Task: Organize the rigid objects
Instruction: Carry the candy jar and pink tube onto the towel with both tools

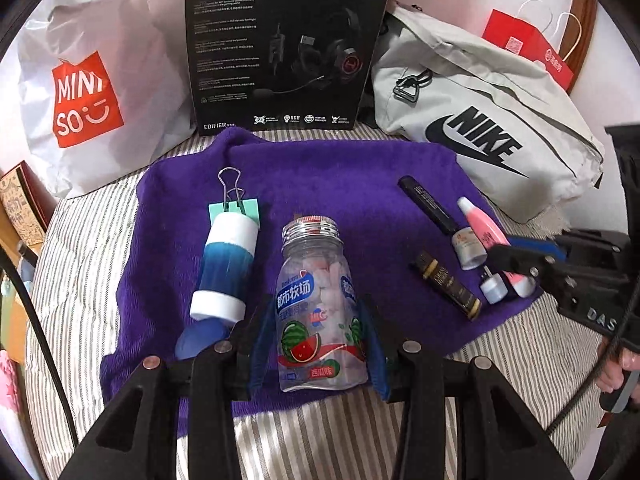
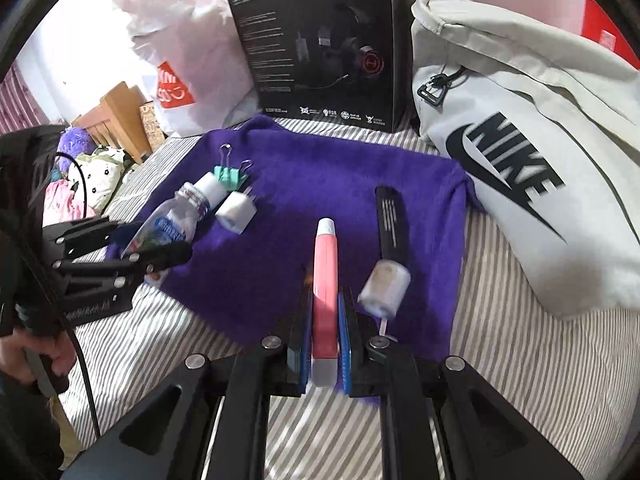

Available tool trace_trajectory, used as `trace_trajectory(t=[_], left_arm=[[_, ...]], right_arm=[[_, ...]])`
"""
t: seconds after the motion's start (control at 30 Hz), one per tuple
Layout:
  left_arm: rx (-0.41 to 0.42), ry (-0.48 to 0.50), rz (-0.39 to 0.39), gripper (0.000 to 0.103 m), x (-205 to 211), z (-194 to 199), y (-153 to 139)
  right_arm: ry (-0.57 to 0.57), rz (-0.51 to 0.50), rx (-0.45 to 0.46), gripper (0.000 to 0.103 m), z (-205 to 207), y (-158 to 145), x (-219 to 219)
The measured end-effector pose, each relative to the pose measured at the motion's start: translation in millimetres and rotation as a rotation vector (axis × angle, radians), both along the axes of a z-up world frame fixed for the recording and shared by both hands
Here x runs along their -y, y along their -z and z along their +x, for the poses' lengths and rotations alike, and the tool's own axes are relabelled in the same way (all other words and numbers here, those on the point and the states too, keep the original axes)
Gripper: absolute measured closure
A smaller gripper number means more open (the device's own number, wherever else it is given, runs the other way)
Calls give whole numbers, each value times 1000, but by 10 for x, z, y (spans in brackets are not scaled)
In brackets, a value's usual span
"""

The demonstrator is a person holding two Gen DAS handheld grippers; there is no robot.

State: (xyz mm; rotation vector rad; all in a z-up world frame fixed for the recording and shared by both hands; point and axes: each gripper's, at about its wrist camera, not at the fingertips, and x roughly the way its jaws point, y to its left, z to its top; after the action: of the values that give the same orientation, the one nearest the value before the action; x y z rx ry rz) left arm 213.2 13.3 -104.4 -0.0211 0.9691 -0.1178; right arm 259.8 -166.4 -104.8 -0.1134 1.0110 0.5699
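Now the left gripper (image 1: 320, 344) pinches a clear watermelon candy bottle (image 1: 318, 308) above the purple towel (image 1: 340, 184), while the right gripper (image 2: 325, 344) clamps a pink tube (image 2: 326, 276) over the towel's near edge.

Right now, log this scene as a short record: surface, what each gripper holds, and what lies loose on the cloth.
surface: purple towel on a striped sheet
left gripper: shut on the clear candy bottle, no cap on it
right gripper: shut on the pink tube
loose, left side: blue and white cylinder with a green binder clip beyond it
loose, right side: black pen-like stick, dark tube with gold bands, small white cap
backdrop: headset box, grey Nike bag, white Miniso bag
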Motion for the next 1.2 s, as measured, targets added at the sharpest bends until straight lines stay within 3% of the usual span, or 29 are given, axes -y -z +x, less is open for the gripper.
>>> trace_trajectory(t=[0.43, 1.0, 1.07, 1.17, 1.2], left_arm=[[-25, 10, -10, 63, 29, 158, 119], [-35, 34, -13, 64, 35, 162, 151], [-37, 38, -13, 64, 42, 151, 152], [-41, 47, -8, 64, 66, 134, 153], [-42, 50, -5, 64, 77, 135, 157]], right_arm=[[5, -96, -70, 91, 631, 397, -334], [-17, -149, -94, 91, 761, 566, -467], [-28, -136, -101, 85, 760, 562, -458], [-38, -103, -114, 63, 726, 548, -405], [-36, -104, -105, 63, 700, 533, -381]])
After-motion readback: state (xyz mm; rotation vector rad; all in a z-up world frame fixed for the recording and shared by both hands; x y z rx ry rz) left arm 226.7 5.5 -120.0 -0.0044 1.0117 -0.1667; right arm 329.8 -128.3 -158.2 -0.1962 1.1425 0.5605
